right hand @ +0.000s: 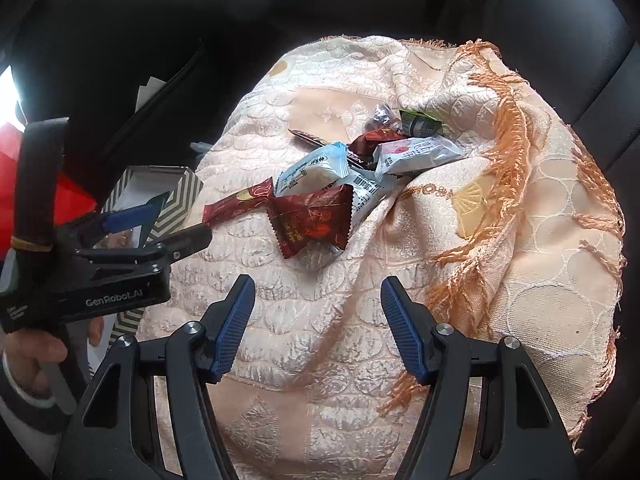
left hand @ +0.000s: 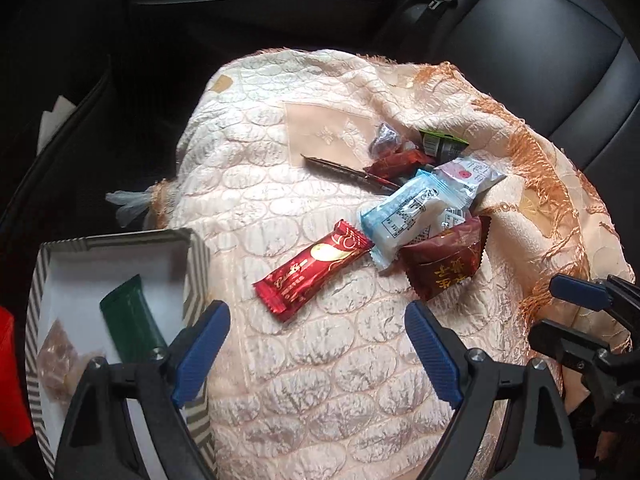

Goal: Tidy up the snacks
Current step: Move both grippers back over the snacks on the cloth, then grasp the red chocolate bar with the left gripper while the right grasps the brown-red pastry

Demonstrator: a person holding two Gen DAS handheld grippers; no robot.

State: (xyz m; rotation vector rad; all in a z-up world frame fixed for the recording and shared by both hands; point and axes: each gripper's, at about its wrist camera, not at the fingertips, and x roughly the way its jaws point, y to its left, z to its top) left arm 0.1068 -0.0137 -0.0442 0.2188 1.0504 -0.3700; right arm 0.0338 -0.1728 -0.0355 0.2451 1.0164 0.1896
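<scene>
Left wrist view is showing the left gripper hanging with jaws wide apart over the cloth, nothing between them. The red bar is lying just beyond the jaws at 12 o'clock, flat on the cloth, its far end touching the blue pack. At 1 o'clock the maroon pack is leaning against the blue pack, and the rest of the pile is sitting beyond it: a white pack, a green pack, a brown bar. Over at 9 o'clock the box is standing on the cloth's edge, and a green bar is lying inside it beside a blurred brownish snack. The right gripper is peeking in at 3 o'clock.

Right wrist view is giving us the right gripper with its jaws spread and empty above the cloth. The maroon pack is sitting straight ahead at 12 o'clock. The left gripper is reaching in from 9 o'clock in front of the box, a hand gripping its handle
</scene>
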